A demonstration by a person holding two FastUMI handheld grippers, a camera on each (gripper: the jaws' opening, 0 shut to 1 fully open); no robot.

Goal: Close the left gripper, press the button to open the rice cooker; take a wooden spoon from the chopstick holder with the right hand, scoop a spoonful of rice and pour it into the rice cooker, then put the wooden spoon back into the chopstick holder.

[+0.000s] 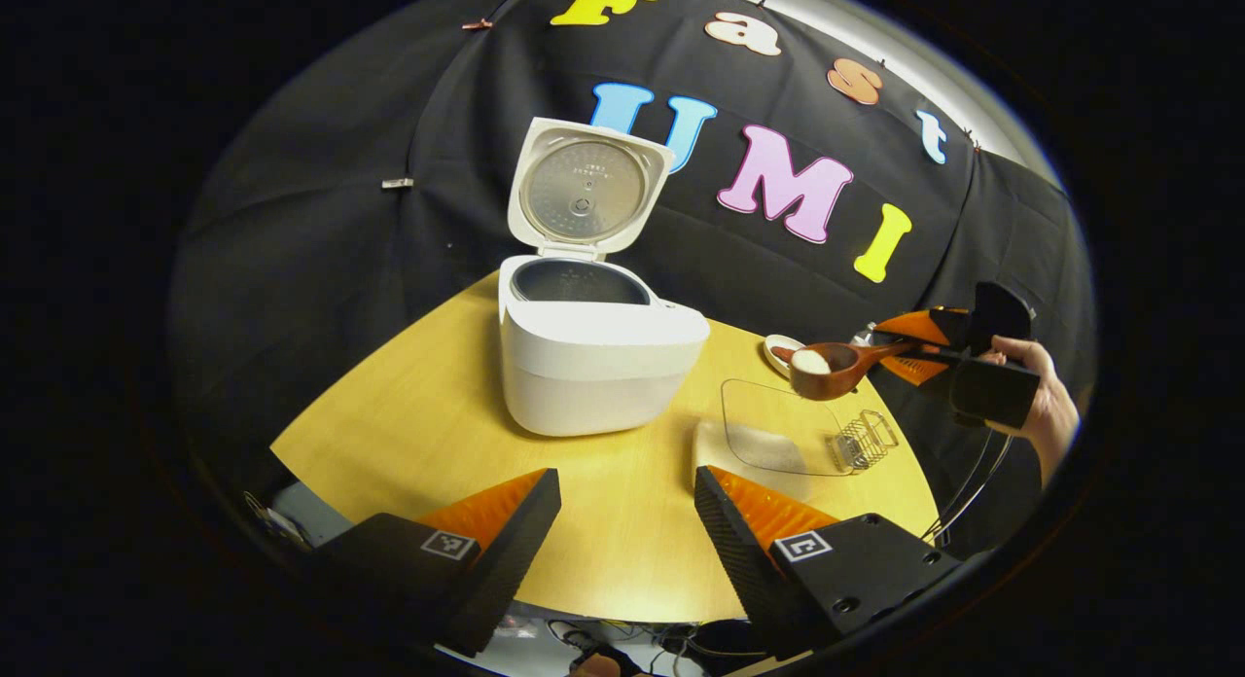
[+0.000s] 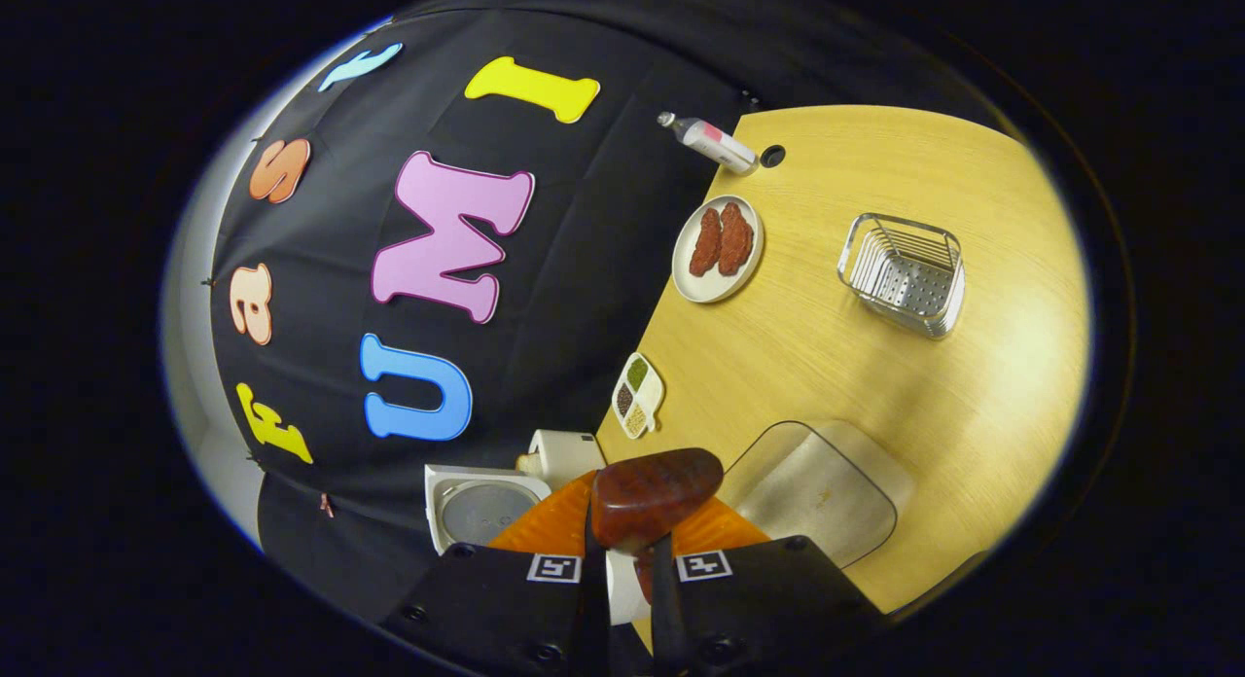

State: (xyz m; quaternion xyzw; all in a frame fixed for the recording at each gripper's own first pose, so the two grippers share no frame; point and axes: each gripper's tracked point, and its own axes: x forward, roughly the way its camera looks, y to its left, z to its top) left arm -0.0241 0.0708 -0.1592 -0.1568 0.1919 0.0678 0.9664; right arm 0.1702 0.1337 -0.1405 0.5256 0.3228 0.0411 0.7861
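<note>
Left gripper view has the left gripper (image 1: 627, 521) spread wide over the counter (image 1: 418, 434), the rice cooker (image 1: 593, 351) ahead of it with its lid (image 1: 586, 189) standing open. Farther off to its right, the right gripper (image 1: 919, 346) pinches the wooden spoon (image 1: 836, 366), its bowl heaped with rice above a clear tray (image 1: 778, 429). Beside that tray sits the wire chopstick holder (image 1: 866, 439).
</note>
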